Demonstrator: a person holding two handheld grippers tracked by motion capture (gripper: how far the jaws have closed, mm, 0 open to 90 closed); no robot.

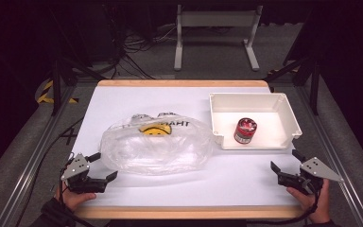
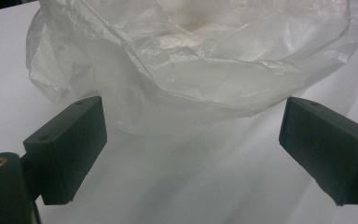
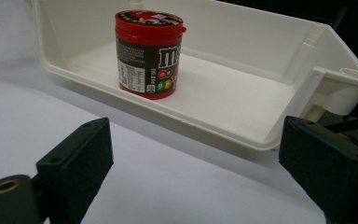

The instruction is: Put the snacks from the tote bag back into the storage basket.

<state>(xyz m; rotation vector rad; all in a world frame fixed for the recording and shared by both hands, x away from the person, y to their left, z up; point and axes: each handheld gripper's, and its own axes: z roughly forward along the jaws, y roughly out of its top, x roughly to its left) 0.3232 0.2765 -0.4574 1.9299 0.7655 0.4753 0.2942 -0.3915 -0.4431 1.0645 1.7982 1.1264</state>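
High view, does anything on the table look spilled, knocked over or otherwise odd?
Nothing stands out. The red candy tub stands upright in the white tray, lid on, nothing spilled. The clear plastic bag lies crumpled on the table, as bags do. Both the left gripper and the right gripper are open, holding nothing.

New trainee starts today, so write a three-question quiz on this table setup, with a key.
1. True or false: the red-lidded candy tub stands upright inside the white plastic bin.
2. Which thing lies just ahead of the left claw? A) the clear plastic bag B) a cardboard box C) a metal bowl
3. Fill in: the jaws of the right claw stand ____, holding nothing.

Key
1. True. It stands on the bin floor with its lid up.
2. A. The crumpled bag with a yellow smiley print lies on the white tabletop, near the left claw's jaws.
3. Open. In the right gripper view the jaws are wide apart, short of the bin.
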